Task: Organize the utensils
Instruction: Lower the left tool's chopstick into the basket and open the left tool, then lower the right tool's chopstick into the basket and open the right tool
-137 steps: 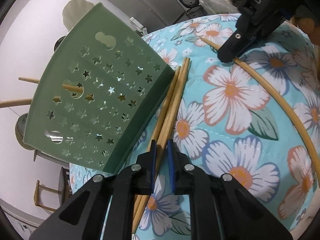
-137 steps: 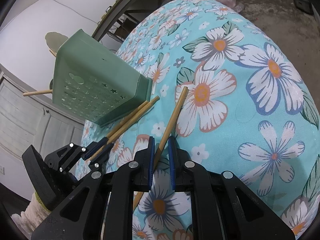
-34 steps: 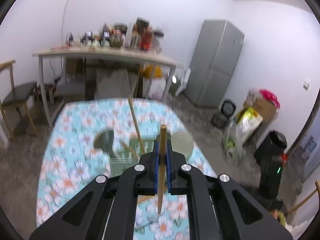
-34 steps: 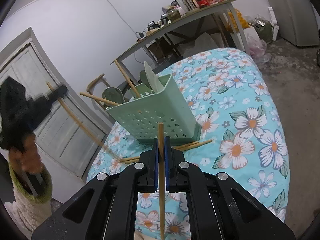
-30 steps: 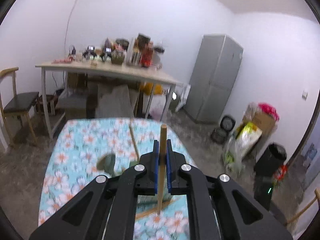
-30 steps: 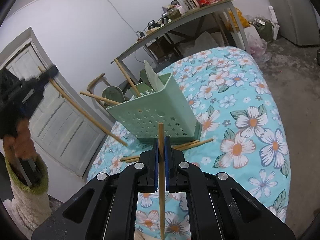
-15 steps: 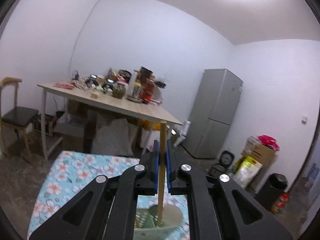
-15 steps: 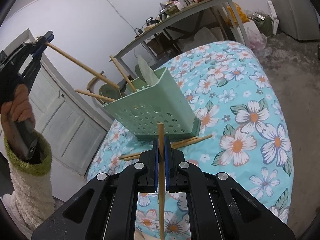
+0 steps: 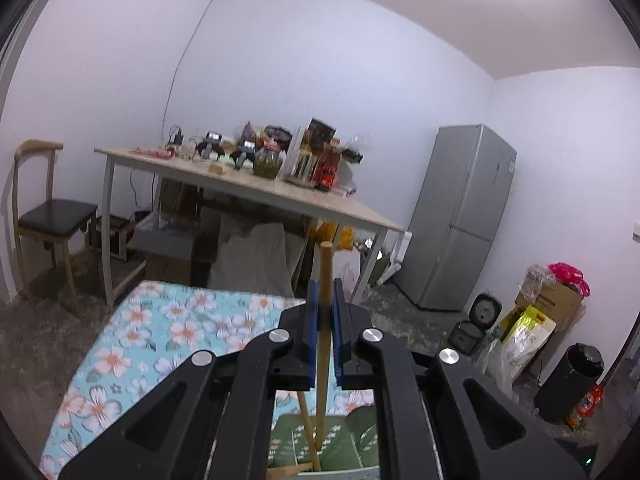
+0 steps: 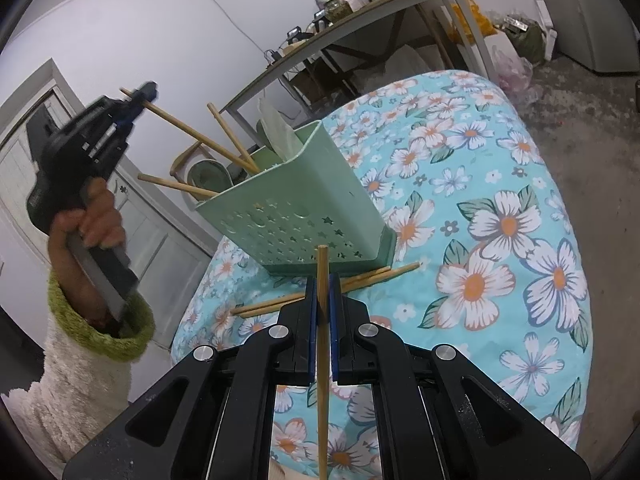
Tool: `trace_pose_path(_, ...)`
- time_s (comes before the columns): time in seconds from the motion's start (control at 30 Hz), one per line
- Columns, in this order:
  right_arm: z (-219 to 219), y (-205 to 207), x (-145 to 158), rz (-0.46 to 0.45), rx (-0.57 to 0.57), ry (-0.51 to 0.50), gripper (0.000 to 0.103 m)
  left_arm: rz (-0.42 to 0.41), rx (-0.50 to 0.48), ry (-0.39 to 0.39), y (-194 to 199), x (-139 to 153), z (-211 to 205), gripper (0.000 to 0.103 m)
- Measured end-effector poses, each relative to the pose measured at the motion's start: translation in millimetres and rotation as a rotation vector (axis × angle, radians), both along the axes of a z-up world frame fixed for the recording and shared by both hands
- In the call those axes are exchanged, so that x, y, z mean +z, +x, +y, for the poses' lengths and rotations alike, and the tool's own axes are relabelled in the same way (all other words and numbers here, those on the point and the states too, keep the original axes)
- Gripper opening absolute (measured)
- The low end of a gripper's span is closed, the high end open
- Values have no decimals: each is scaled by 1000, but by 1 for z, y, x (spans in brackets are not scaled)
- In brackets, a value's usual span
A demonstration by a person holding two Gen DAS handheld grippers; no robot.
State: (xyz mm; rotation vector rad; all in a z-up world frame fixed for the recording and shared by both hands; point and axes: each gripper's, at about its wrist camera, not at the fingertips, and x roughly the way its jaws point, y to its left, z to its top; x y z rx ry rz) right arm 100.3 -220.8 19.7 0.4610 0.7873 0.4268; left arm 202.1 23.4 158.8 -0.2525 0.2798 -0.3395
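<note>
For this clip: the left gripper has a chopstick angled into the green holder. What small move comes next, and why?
Probably open the left gripper and let its chopstick drop: its lower end is already inside the green holder beside other sticks. The right gripper, shut on another chopstick, would likely go after.

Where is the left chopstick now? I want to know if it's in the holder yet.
In the right wrist view, upper left: the left gripper pinches the chopstick by its top end, and it slants down into the green holder beside two others.
</note>
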Motion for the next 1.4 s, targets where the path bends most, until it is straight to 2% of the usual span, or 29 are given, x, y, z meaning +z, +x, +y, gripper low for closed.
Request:
trace_pose_path(0.27,0,0,-1,5,-1,0,4,87,-32,27,9,-33,-10,6)
trace_pose_path(0.53,0,-2,1,-1,-8,-5,4,109,-31,42,3,-38,-5,6)
trace_pose_path(0.6,0,-3,2,-7,-10,-9,4,109,-28,37,2,-37,-4,10)
trace_pose_path(0.7,0,-5,5,-10,-12,-12,4,100,-16,31,-2,-35,0,15)
trace_pose_path(1.03,1,-9,13,-32,-22,-27,4,65,2,0,-18,-23,13,19)
trace_pose_path(1.4,4,-9,49,-128,-30,-61,4,0,23,-42,-53,-13,35,20)
